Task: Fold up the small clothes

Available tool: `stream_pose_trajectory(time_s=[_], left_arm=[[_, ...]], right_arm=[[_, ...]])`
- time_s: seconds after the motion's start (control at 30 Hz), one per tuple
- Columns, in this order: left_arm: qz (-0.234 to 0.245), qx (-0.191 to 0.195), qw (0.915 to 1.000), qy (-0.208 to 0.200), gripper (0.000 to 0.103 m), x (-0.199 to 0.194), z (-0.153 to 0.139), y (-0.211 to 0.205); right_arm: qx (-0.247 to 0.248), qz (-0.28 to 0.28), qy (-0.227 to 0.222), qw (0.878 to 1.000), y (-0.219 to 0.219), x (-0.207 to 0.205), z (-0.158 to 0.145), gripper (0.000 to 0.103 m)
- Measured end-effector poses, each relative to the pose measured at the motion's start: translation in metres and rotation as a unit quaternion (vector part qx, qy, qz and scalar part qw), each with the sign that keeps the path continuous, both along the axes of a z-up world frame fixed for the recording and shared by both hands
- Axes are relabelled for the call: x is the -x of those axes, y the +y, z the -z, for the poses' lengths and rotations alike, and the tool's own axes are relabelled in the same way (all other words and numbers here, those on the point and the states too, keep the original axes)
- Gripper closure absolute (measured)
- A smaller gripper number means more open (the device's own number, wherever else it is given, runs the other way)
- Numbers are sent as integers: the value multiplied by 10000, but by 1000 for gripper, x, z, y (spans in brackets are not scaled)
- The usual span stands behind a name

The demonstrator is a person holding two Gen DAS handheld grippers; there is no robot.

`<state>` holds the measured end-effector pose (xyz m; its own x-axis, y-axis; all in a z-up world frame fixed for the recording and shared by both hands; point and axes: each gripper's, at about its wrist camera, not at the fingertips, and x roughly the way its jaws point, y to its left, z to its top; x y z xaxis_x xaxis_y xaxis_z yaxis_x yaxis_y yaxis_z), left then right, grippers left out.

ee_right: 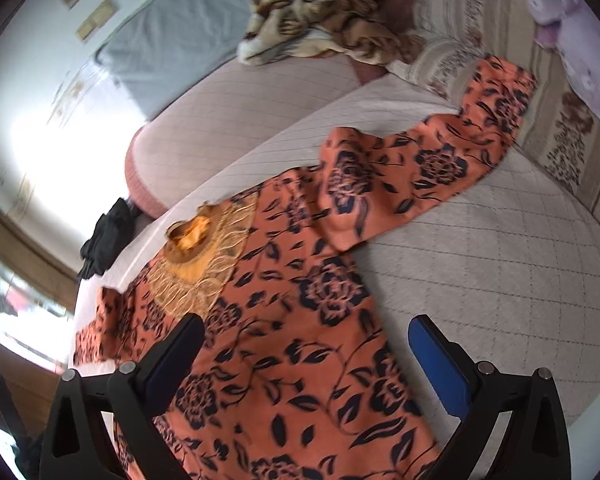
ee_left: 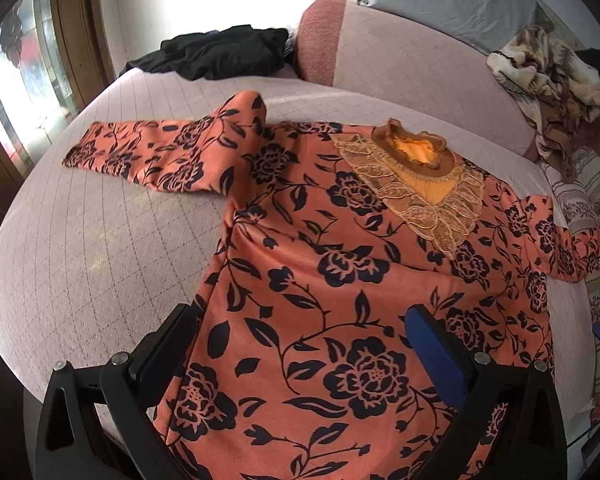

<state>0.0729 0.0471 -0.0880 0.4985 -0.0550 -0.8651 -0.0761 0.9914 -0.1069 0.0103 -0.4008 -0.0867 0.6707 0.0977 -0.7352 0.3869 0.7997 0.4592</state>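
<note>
An orange top with a dark floral print (ee_left: 320, 280) lies spread flat on a pale quilted bed (ee_left: 100, 240), sleeves out to both sides, gold lace collar (ee_left: 416, 176) toward the far end. My left gripper (ee_left: 304, 316) hovers open over the lower left hem, with cloth showing between its fingers but not pinched. In the right wrist view the same top (ee_right: 300, 320) runs from the collar (ee_right: 200, 256) to the right sleeve (ee_right: 432, 168). My right gripper (ee_right: 306, 324) is open above the top's right side edge.
A black garment (ee_left: 220, 52) lies at the bed's far left by a pink bolster (ee_left: 320, 36). A tiger-print blanket (ee_left: 552, 76) is heaped at the far right. A striped patterned cover (ee_right: 540, 120) borders the bed on the right, and a window (ee_left: 20, 72) is at the left.
</note>
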Motion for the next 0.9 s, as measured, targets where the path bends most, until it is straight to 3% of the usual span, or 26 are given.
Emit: stream_pose_trajectory(time_s=[0.07,0.17,0.3,0.37,0.53,0.63,0.8,0.9], left_arm=[[-323,158,9991,226,0,-11,19,27],[-850,69,9956,393,0,-22,40,66],[-1350,90,9894,523,0,-28,60,108],[-1490,111,9873,545,0,-28,66,122],[-1515,-101,9874,440,0,-29,73,137],[-1479,-229,9879,398,0,-33,76,139],[-1468,-404,9878,312,0,-34,82,141],[-1438,-409,9885,219,0,-32,85,141]], right_arm=[[-250,416,181,9987,-50,-11,20,0],[-799,1137,251,9900,-125,-25,47,0],[-1327,2213,131,9660,-207,-46,70,5],[-1320,2538,142,9581,-235,-61,77,9],[-764,3325,149,9399,-272,-84,81,23],[-406,3560,288,9332,-278,-94,83,24],[-389,3720,518,9260,-281,-105,89,26],[-499,3759,776,9220,-291,-103,88,56]])
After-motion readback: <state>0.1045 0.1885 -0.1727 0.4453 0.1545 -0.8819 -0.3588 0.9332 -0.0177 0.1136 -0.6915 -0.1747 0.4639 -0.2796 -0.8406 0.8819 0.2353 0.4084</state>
